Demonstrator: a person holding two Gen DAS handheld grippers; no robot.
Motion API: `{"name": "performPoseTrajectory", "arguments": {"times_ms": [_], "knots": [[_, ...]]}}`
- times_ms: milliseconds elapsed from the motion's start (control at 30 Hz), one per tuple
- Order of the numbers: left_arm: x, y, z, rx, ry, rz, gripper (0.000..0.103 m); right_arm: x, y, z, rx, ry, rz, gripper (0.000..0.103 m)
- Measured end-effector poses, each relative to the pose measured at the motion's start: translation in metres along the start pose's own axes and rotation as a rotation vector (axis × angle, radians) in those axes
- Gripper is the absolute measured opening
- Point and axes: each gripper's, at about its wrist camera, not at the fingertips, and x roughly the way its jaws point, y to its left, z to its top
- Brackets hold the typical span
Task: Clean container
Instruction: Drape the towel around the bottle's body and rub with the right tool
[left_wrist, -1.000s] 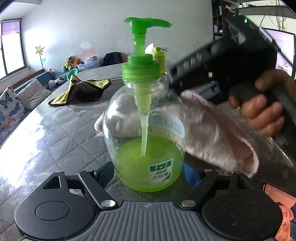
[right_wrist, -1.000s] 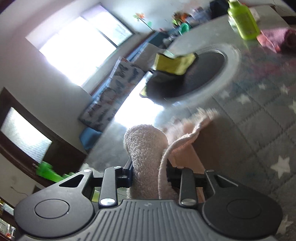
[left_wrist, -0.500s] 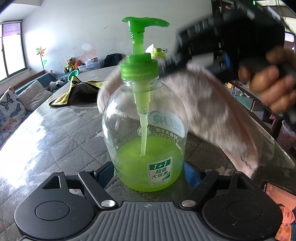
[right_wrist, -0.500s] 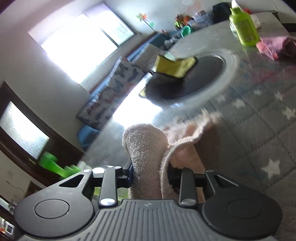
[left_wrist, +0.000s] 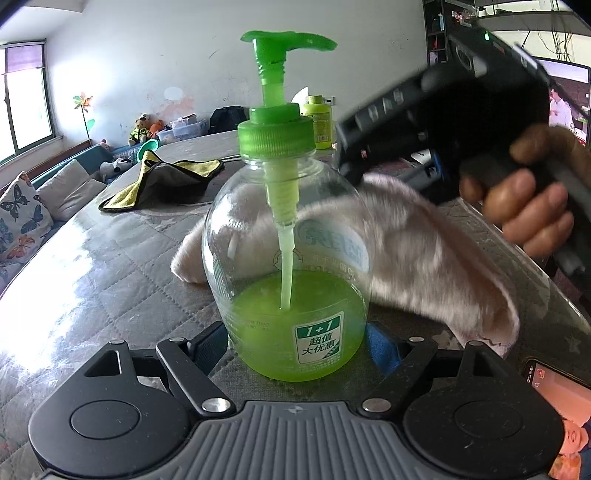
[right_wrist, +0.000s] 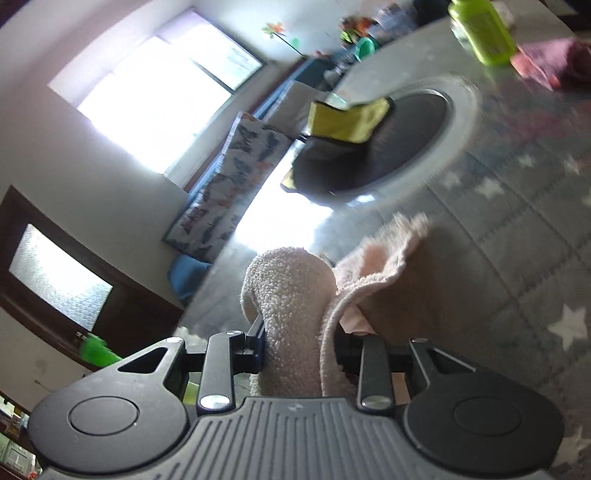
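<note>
- A clear pump bottle (left_wrist: 291, 266) with a green pump head and green liquid in its lower part is seen upright on the table (left_wrist: 92, 280), in the middle of the left wrist view
- The bottle's base is held between the fingers of the left gripper (left_wrist: 295, 345), one blue pad (left_wrist: 382, 347) showing against its right side and the other finger close against its left side
- A pale pink towel (left_wrist: 424, 251) is draped behind and to the right of the bottle, pressed against its far side and seen through the clear wall
- The towel is pinched between the fingers of the right gripper (right_wrist: 299, 354), which are pressed together on a bunched fold; the rest hangs loose to the right in the right wrist view
- The black body of that gripper is gripped by a hand (left_wrist: 532, 195) at the right edge of the left wrist view
- A yellow and grey cloth (left_wrist: 162, 181) is laid on the table well behind the bottle
- A second, green bottle (left_wrist: 322, 118) is seen farther back on the table, beside a pink cloth (right_wrist: 546, 62)
- A phone (left_wrist: 550, 391) is seen at the lower right corner of the left wrist view
- Cushions (left_wrist: 22, 218) with a butterfly print are seen on a sofa beyond the table's left edge
</note>
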Motion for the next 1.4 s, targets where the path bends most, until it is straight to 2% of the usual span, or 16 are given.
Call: {"name": "performPoseTrajectory", "arguments": {"times_ms": [367, 567, 733, 967, 1067, 1400], "knots": [[0.001, -0.001, -0.001, 0.005, 0.001, 0.004, 0.084, -0.017, -0.001, -0.011, -0.036, 0.008, -0.046, 0.031], [0.002, -0.002, -0.001, 0.002, 0.002, 0.001, 0.084, -0.035, 0.014, 0.004, 0.007, -0.041, 0.077, 0.031], [0.001, -0.002, -0.001, 0.000, 0.002, 0.000, 0.084, -0.024, 0.018, 0.020, 0.070, -0.026, 0.199, 0.031], [0.002, -0.002, -0.001, -0.001, 0.003, -0.001, 0.084, 0.010, -0.007, 0.023, 0.200, 0.027, 0.250, 0.031], [0.002, -0.002, -0.002, -0.002, 0.004, -0.002, 0.084, 0.017, -0.016, 0.023, 0.224, 0.036, 0.242, 0.031], [0.003, -0.001, -0.001, -0.023, 0.016, -0.002, 0.086, 0.043, -0.037, 0.013, 0.218, 0.091, 0.131, 0.032]]}}
